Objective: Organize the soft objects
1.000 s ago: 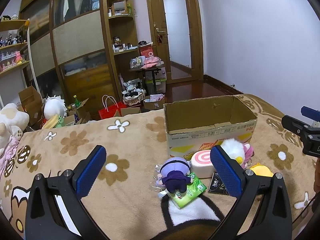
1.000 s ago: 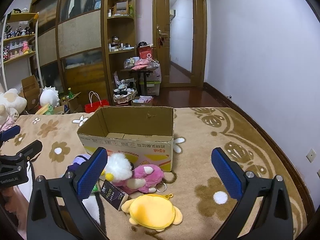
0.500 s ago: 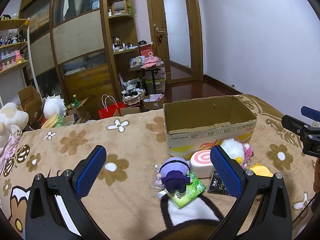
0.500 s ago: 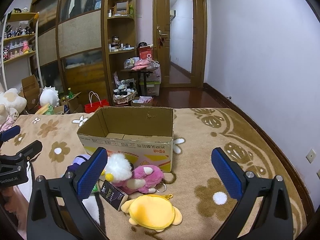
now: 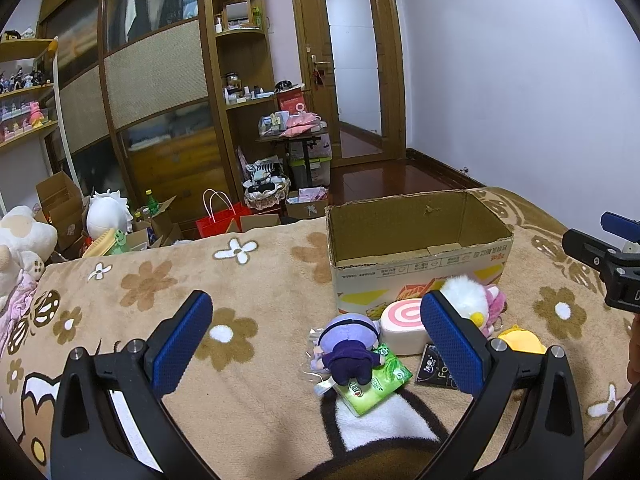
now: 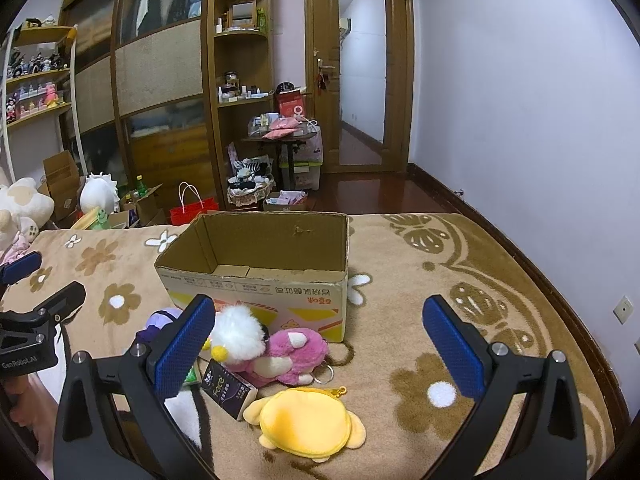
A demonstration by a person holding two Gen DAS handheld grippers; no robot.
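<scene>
Left gripper (image 5: pixel 316 336) is seen spread wide and empty above the blanket (image 5: pixel 248 280), with the purple doll (image 5: pixel 350 350) lying on a green tissue pack (image 5: pixel 380 384) just ahead, so the pack could be pinched along with the doll if the pads are closed too low. Right gripper (image 6: pixel 318 342) is likewise held wide apart with nothing between its pads; the yellow plush (image 6: pixel 306 420), pink plush (image 6: pixel 288 354) and dark tissue pack (image 6: pixel 228 388) are crowded before the empty cardboard box (image 6: pixel 256 280), so 2 items could be snagged at once, or the key ring caught.

The room is looking softly lit and clear. Lines are bending near the edges, and all corners are going black.
</scene>
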